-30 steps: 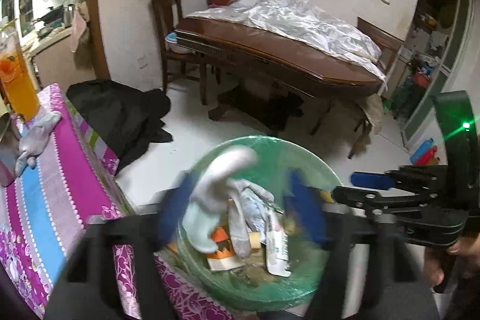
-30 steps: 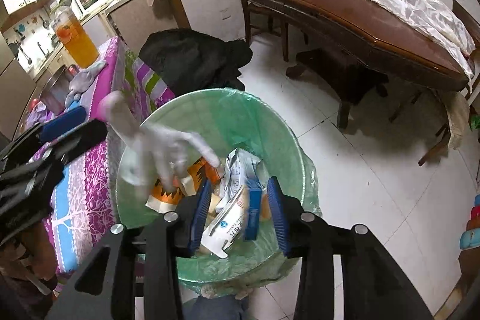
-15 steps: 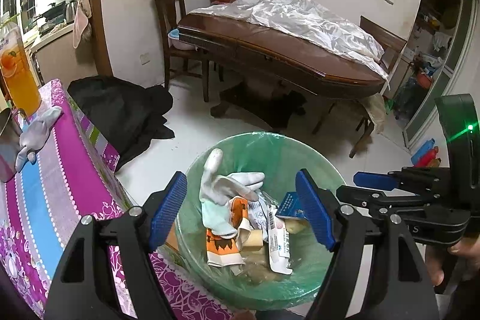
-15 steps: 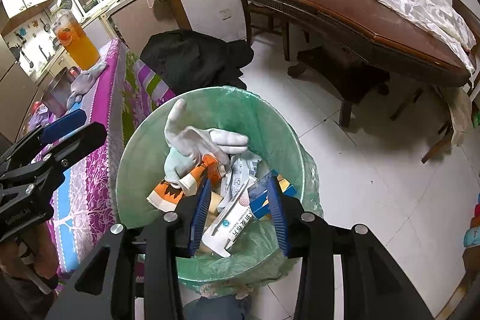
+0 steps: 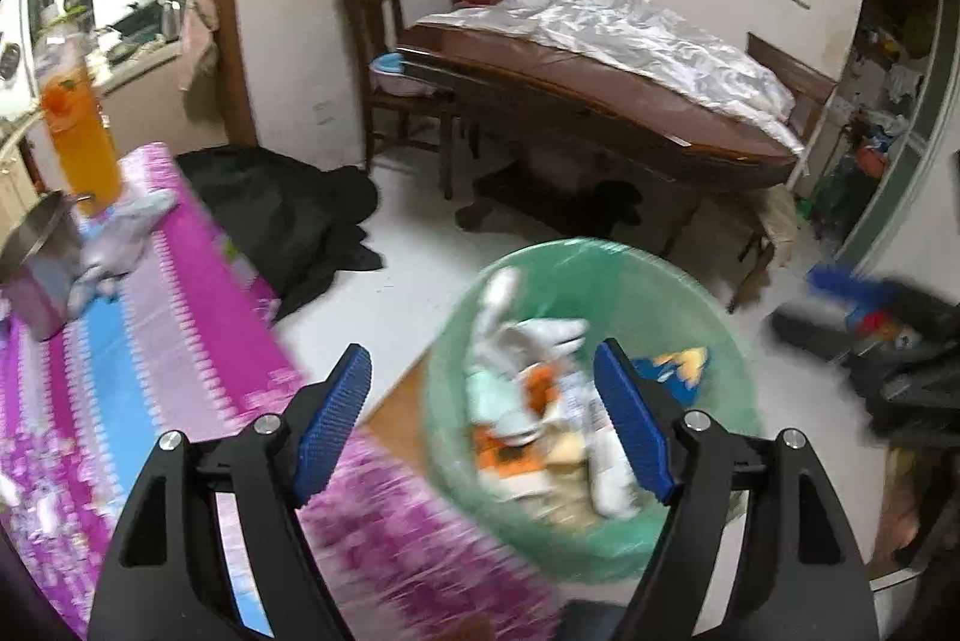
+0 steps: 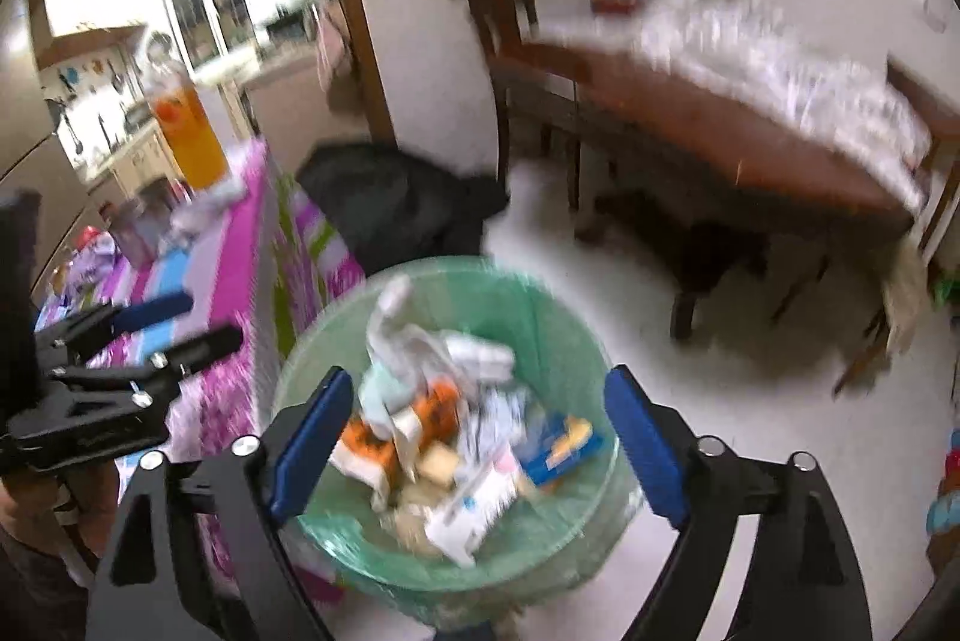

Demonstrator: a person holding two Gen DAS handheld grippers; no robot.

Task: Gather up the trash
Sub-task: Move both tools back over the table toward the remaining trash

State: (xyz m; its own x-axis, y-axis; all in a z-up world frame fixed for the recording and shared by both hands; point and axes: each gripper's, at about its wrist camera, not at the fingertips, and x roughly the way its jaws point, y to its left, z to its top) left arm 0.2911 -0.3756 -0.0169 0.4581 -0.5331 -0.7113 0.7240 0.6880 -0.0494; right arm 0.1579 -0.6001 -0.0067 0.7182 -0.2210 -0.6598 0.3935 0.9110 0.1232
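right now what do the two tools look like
Both match. The left tool and the right tool have black angular plastic arms with cut-out windows, silver screw heads at the joints, and two flat fingers faced with ribbed blue pads. No cables, sleeves or markings show clearly.

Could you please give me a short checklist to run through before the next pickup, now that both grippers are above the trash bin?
1. Left gripper empty and open: ok, nothing between its blue pads.
2. Right gripper free of trash: ok; its jaws have just been opening, nothing sits between them.
3. White glove inside the green-lined trash bin: ok, lying on top of the wrappers.
4. Bin upright beside the striped tablecloth: ok.
5. More trash to collect: cannot tell; a grey glove lies on the cloth by the orange juice bottle, perhaps the next item.
6. Clear view for aiming: not ok, both views are motion-blurred.
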